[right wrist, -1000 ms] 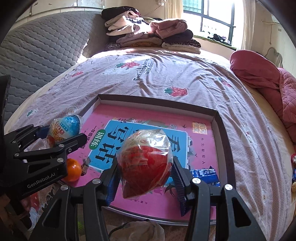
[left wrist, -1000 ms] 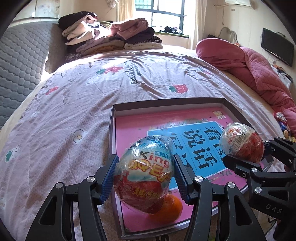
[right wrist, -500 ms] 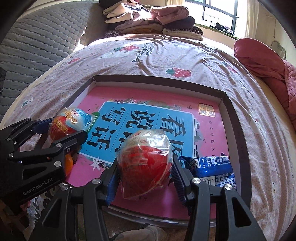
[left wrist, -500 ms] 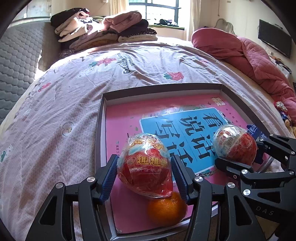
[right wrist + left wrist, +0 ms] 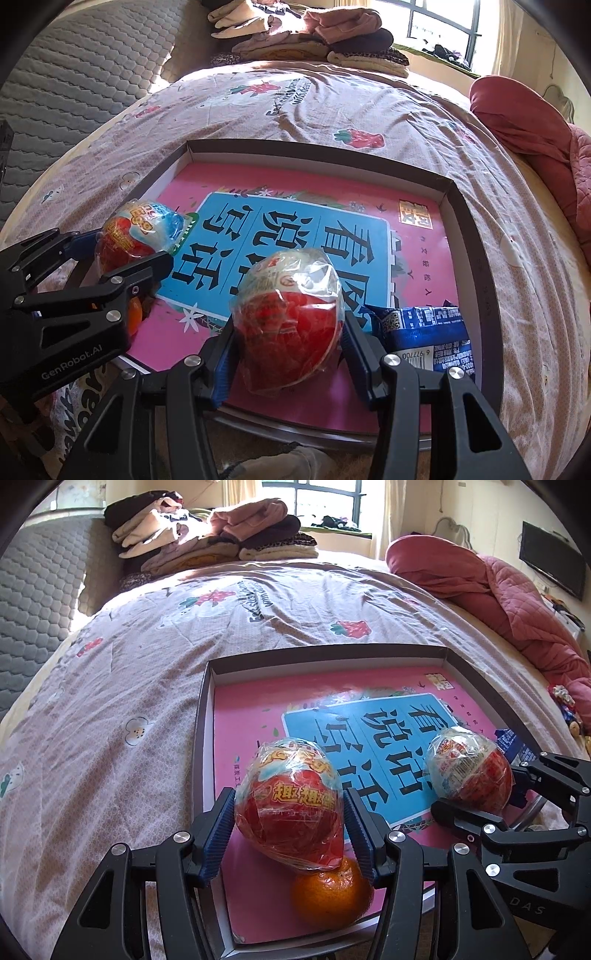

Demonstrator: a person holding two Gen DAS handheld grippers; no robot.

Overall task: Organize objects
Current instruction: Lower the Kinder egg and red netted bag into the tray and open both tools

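My left gripper [image 5: 290, 821] is shut on a red and blue wrapped toy egg [image 5: 291, 805], held over the near left corner of the shallow box [image 5: 258, 661] with the pink printed floor. An orange tangerine [image 5: 330, 895] lies in that corner, right under the egg. My right gripper [image 5: 288, 338] is shut on a second wrapped egg [image 5: 291, 317], held over the box's near edge. Each egg shows in the other view too: the left one [image 5: 136, 236], the right one [image 5: 469, 771]. A blue snack packet [image 5: 424, 332] lies in the box's near right corner.
The box rests on a bed with a pinkish printed sheet [image 5: 129, 686]. Folded clothes [image 5: 207, 539] are stacked at the far end, a red quilt [image 5: 498, 590] is heaped at the far right, and a grey padded headboard [image 5: 33, 590] runs along the left.
Both grippers have tipped down and come forward over the box with their eggs. The left egg has rolled in its grip, its red side now facing up.
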